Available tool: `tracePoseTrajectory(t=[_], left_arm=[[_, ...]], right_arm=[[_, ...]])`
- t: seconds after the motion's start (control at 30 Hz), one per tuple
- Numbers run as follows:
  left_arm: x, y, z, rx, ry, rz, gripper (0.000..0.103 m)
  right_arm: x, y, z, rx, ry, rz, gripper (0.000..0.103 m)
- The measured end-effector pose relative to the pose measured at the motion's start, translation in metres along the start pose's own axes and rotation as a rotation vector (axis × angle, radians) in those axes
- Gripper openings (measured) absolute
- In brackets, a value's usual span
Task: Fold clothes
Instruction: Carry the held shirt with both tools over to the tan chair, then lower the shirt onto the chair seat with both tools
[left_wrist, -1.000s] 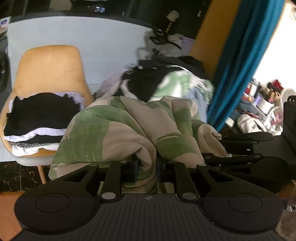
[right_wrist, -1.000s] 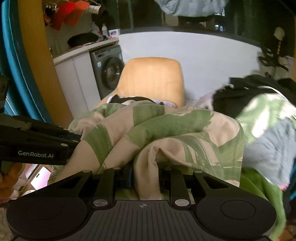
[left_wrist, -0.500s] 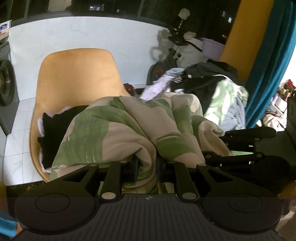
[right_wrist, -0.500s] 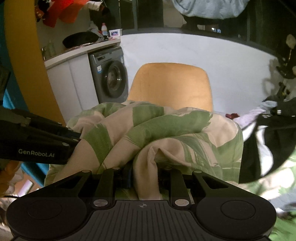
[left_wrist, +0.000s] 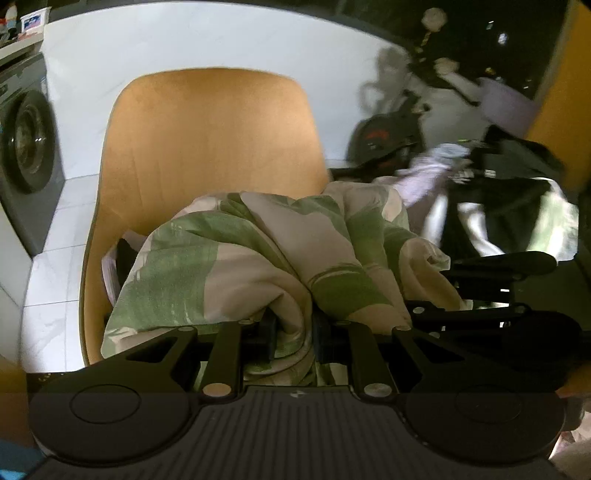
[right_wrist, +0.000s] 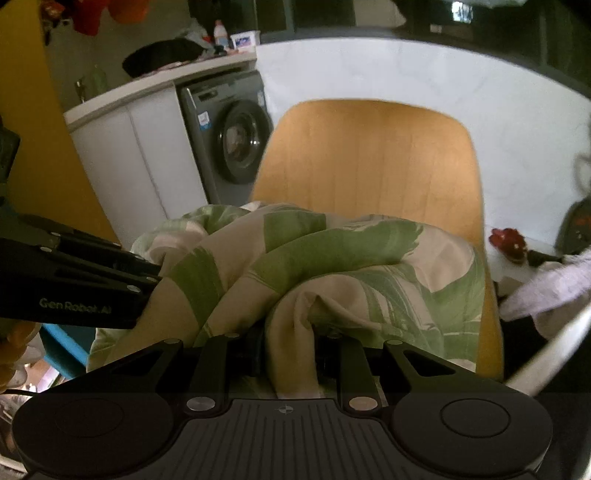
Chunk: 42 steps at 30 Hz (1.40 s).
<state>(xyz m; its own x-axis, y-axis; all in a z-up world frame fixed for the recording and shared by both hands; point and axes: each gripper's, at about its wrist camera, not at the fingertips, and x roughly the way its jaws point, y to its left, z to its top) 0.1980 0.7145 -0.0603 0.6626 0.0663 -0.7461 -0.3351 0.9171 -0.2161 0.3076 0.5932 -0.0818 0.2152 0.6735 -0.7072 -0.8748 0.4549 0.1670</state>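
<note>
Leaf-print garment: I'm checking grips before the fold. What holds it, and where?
Both grippers. The left gripper pinches a bunched fold of the garment; the right gripper pinches another bunched fold. Which part cannot be told.

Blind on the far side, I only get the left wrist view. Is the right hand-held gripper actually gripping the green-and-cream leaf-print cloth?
Observer: Yes, the right hand-held gripper is shut on a fold of the green-and-cream leaf-print cloth.
Operator: My left one from there?
Observer: The left hand-held gripper enters from the left, its tip buried in the cloth.
Operator: What's beside the washer?
Observer: A white two-door cabinet stands left of the grey washing machine.
</note>
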Motion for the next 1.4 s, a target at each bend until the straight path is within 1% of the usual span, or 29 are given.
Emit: tracePoseTrajectory(t=[0.1, 0.23, 0.3, 0.37, 0.5, 0.57, 0.63, 0.7, 0.87, 0.97, 1.03, 1.1, 1.17, 1.3, 1.4], left_arm=[[0.037, 0.011, 0.027, 0.007, 0.019, 0.046, 0.017], [0.083, 0.028, 0.056, -0.013, 0.042, 0.104, 0.017], [0.109, 0.037, 0.065, -0.022, 0.064, 0.121, 0.017], [0.134, 0.050, 0.066, -0.040, 0.099, 0.127, 0.018], [0.180, 0.082, 0.053, -0.111, 0.211, 0.150, 0.019], [0.194, 0.093, 0.043, -0.151, 0.260, 0.166, 0.019], [0.197, 0.101, 0.036, -0.178, 0.269, 0.158, 0.020], [0.192, 0.108, 0.032, -0.201, 0.263, 0.132, 0.021], [0.175, 0.128, 0.024, -0.251, 0.259, 0.047, 0.023], [0.166, 0.139, 0.019, -0.278, 0.260, -0.001, 0.024], [0.163, 0.143, 0.019, -0.273, 0.258, -0.016, 0.022], [0.160, 0.142, 0.024, -0.258, 0.256, -0.016, 0.019], [0.151, 0.143, 0.028, -0.252, 0.238, -0.009, 0.018], [0.116, 0.156, 0.033, -0.259, 0.192, 0.006, 0.017], [0.100, 0.172, 0.031, -0.275, 0.190, 0.017, 0.017]], right_arm=[[0.040, -0.030, 0.022, -0.004, 0.014, 0.033, 0.019], [0.097, -0.061, 0.048, -0.019, 0.024, 0.033, 0.018], [0.124, -0.077, 0.051, -0.006, 0.034, 0.031, 0.018], [0.149, -0.091, 0.048, 0.022, 0.060, 0.028, 0.018], [0.201, -0.103, 0.034, 0.035, 0.159, -0.009, 0.019], [0.212, -0.108, 0.028, 0.080, 0.182, -0.015, 0.020], [0.212, -0.114, 0.026, 0.116, 0.185, -0.010, 0.026], [0.209, -0.118, 0.024, 0.154, 0.191, -0.004, 0.028], [0.201, -0.127, 0.023, 0.262, 0.209, 0.009, 0.025], [0.200, -0.121, 0.021, 0.263, 0.205, -0.013, 0.021], [0.196, -0.118, 0.020, 0.251, 0.200, -0.031, 0.019], [0.188, -0.115, 0.022, 0.231, 0.187, -0.058, 0.018], [0.174, -0.114, 0.024, 0.216, 0.168, -0.092, 0.017], [0.137, -0.132, 0.020, 0.248, 0.121, -0.168, 0.016], [0.114, -0.149, 0.009, 0.287, 0.120, -0.216, 0.016]])
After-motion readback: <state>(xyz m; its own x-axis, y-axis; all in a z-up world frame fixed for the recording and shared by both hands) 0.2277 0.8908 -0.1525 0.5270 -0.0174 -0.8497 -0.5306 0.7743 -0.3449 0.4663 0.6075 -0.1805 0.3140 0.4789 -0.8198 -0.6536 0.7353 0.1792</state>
